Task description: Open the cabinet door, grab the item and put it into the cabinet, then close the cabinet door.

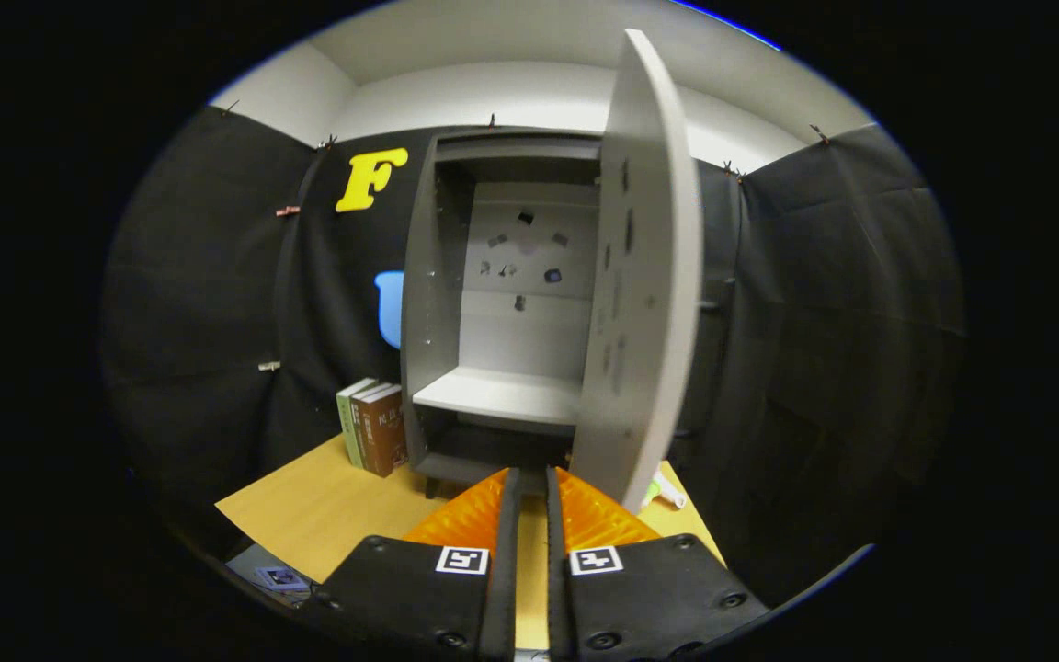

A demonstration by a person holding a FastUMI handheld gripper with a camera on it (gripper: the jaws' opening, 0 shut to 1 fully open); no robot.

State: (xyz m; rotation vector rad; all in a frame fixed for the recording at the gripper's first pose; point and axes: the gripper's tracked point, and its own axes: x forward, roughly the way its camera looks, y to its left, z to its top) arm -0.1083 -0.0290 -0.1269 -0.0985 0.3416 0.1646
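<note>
One cabinet (502, 303) with one open door (644, 276), one shelf (497, 393) inside, two books (373, 428) (upright, left of it), one white item (667, 492) on one worktop (327, 506).

The jaws stand nearly closed, gripping nothing.

The grey cabinet (502, 303) stands just ahead of the fingers, its door (644, 276) swung open, its shelf (497, 393) bare.

gripper (529, 483): hand-held two-finger tool, long narrow fingers side by side with a slim gap between them
finger mounts: two flat dark angular blocks, one per finger
markings: a square black-and-white tag on each block's inner top corner
screws: round dark screw heads along the blocks' edges
</note>
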